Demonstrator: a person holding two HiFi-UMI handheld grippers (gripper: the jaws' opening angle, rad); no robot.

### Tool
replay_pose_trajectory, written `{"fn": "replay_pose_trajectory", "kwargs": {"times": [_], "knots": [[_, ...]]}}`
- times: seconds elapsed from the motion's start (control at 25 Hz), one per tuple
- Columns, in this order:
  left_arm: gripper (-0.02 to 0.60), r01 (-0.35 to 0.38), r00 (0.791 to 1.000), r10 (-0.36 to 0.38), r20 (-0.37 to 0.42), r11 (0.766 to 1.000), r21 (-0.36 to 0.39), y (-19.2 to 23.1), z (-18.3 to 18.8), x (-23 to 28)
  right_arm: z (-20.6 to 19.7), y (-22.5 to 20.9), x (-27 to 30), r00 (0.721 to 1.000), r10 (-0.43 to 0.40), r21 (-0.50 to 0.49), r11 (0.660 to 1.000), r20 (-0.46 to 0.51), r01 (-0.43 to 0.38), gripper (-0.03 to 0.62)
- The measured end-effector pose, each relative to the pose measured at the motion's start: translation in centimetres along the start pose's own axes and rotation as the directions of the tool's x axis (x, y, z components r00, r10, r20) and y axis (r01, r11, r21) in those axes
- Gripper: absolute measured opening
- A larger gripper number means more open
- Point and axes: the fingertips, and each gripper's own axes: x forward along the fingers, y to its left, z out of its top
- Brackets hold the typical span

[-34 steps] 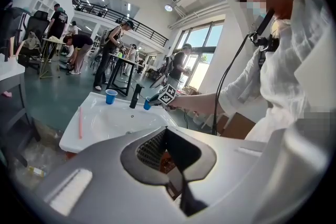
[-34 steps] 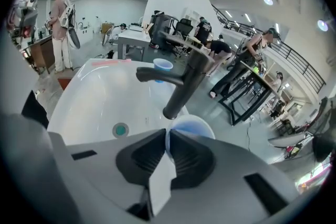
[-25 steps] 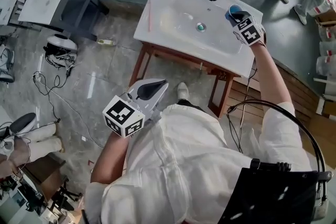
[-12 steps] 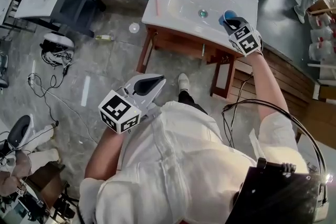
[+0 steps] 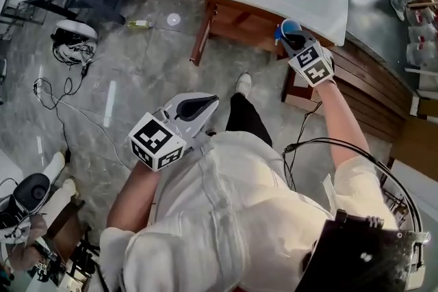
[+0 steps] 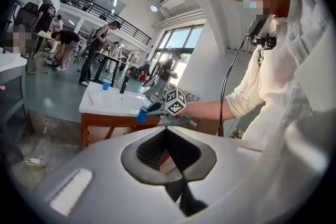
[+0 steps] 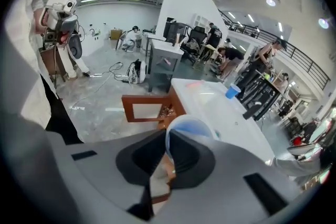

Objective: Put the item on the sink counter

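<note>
One blue cup (image 5: 287, 27) is in hand, and the right claw (image 5: 293, 38) stays clamped on its wall at the rim, just as it was a second ago. Then the cup hung above the right end of the white sink table (image 5: 328, 3), beside the basin. Now it is out past the table's front edge, above the wooden frame and the floor, and the table has slid to the top of the head view. The left claw (image 5: 200, 106) remains low by the person's waist, jaws together with nothing between them. The cup is small and plain blue with a paler rim, and its mouth faces up. A second blue cup (image 7: 232, 92) stands at the back of the table near the black faucet (image 7: 257, 107). The only markings are black-and-white squares on each claw's marker cube (image 5: 311, 65).
</note>
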Motion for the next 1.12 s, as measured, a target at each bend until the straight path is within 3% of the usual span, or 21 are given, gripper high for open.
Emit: {"fn": "replay_pose_trajectory", "kwargs": {"times": [0.12,0.44,0.92,1.12], "knots": [[0.005,-0.001,1.0,0.0,-0.014,1.0,-0.03,-0.1,-1.3,-0.4,-0.8,3.3,2.0,0.999,0.038,0.003,0.999,-0.005,-0.038,0.021],[0.005,0.014,0.999,-0.017,-0.049,0.998,-0.065,0.9,-5.3,3.1,-5.5,6.5,10.9,0.998,0.052,0.002,0.999,-0.023,-0.052,0.021],[0.005,0.018,0.997,-0.024,-0.076,0.997,-0.074,4.6,-7.8,8.1,-12.4,3.3,22.7,0.995,-0.016,0.024,1.0,-0.1,0.018,0.021],[0.005,0.018,0.996,-0.028,-0.09,0.993,-0.114,6.0,-8.2,9.4,-13.7,1.7,26.3,0.992,-0.034,0.004,0.999,-0.119,0.035,0.021]]}}
